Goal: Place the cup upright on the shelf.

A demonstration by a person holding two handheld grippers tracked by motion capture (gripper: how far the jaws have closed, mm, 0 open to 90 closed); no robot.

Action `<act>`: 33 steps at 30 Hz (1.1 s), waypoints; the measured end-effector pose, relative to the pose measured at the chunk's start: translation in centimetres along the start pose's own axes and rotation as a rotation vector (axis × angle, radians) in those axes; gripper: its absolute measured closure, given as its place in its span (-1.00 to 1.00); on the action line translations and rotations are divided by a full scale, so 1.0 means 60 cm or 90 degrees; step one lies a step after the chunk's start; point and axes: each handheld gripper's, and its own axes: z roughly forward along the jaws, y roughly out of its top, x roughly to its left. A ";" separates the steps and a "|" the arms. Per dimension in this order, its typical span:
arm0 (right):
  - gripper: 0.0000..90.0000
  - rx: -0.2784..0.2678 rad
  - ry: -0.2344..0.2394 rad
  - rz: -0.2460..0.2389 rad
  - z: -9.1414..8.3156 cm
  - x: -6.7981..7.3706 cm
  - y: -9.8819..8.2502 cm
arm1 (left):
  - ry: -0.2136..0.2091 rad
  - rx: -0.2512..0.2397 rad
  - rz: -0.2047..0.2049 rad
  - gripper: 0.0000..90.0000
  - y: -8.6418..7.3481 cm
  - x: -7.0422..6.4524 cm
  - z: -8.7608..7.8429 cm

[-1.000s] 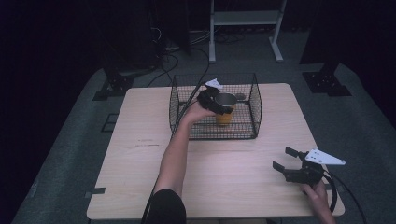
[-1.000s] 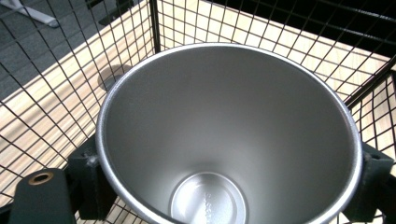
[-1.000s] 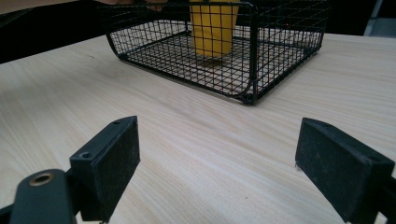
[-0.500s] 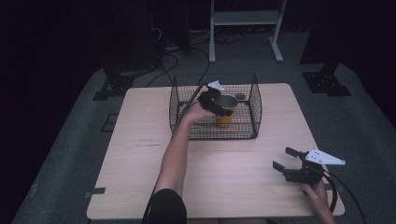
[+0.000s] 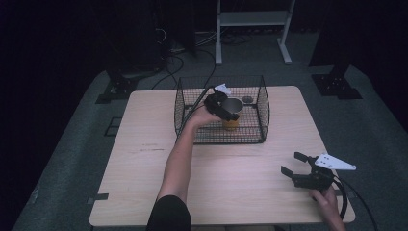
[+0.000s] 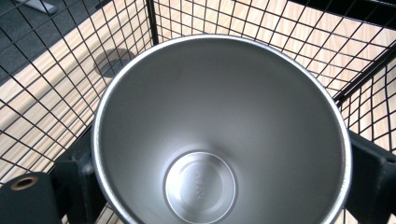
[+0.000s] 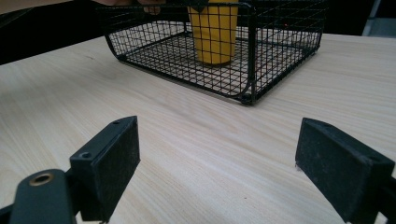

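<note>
My left jaws (image 5: 230, 113) have just been opening around the steel cup (image 5: 232, 105), which stands between them inside the wire basket (image 5: 263, 115). In the left gripper view the cup (image 6: 219, 135) sits upright with its rim spreading across both jaws; one black jaw stands at each side of it, and I cannot tell whether the pads are clear of its yellow wall. I judge this to be the release: the cup is set down in the basket and the placing is nearly done, with only the withdrawal left.

The cup is empty, its bare metal bottom plain to see. The basket (image 7: 252, 60) holds the cup, and a dark round disc (image 6: 113, 62) shows through the mesh beyond my left jaws; whether that lies in the basket or under it I cannot say. From the right gripper view the cup's yellow body (image 7: 215, 32) stands upright on the basket floor, well ahead of my right jaws (image 7: 229, 163).

My right jaws are spread wide with nothing between them, low over the bare surface (image 5: 144, 154), well apart from the basket.
</note>
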 end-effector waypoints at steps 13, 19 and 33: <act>-0.72 -0.001 0.001 0.000 0.000 -0.001 0.000 | 0.018 -0.011 0.004 -0.95 0.004 -0.001 -0.008; -0.72 -0.001 0.000 0.001 0.000 0.000 0.000 | 0.023 -0.024 0.008 -0.97 0.009 -0.005 -0.012; -0.72 -0.004 -0.001 0.004 -0.001 -0.002 0.000 | 0.039 -0.057 0.024 -0.97 0.024 -0.014 -0.038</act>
